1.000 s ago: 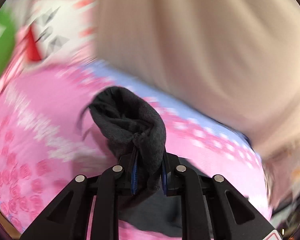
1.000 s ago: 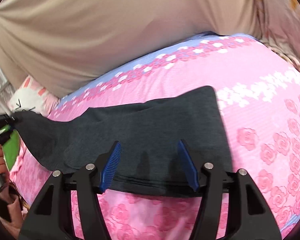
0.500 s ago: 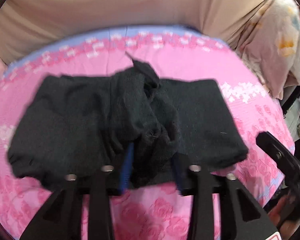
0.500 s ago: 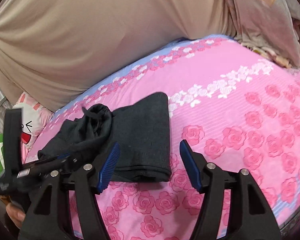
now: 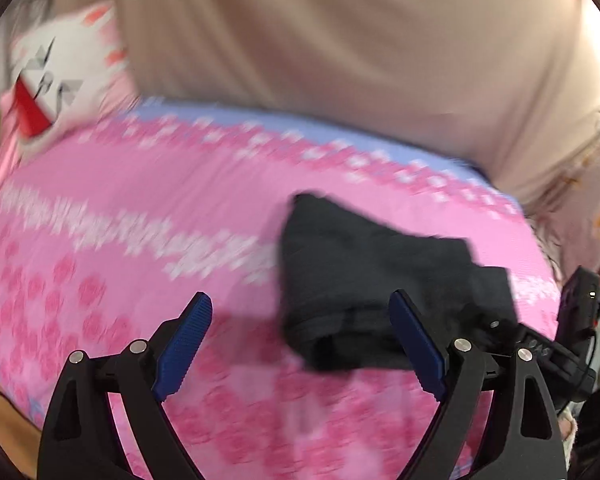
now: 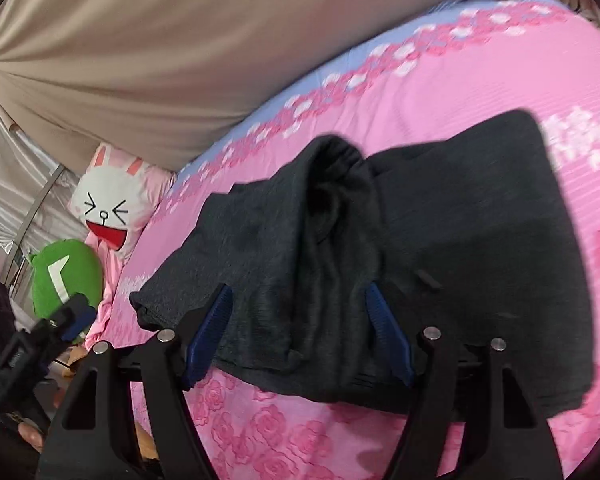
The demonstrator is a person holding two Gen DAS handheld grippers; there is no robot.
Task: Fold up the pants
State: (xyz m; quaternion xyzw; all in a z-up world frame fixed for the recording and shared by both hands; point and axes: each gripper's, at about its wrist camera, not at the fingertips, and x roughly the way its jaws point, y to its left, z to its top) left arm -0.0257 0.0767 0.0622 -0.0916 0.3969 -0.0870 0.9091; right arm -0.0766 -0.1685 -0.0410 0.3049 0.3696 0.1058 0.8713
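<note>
The dark grey pants (image 6: 440, 236) lie folded into a wide bundle on the pink floral bedspread (image 6: 480, 80), with a bunched fold standing up near the middle. My right gripper (image 6: 300, 332) is open, its blue pads on either side of the near edge of the pants. My left gripper (image 5: 300, 344) is open and empty, to the left of the pants (image 5: 372, 284), which lie at the right of the blurred left wrist view. The left gripper also shows in the right wrist view at the lower left (image 6: 40, 344).
A beige curtain (image 6: 180, 40) hangs behind the bed. A white rabbit-face pillow (image 6: 108, 208) and a green plush toy (image 6: 68, 276) sit at the bed's left end. A floral pillow (image 5: 592, 184) lies at the right end.
My left gripper has let go of the pants, opened wide and swung away to the left. My right gripper has moved in over the near edge of the folded pants.
</note>
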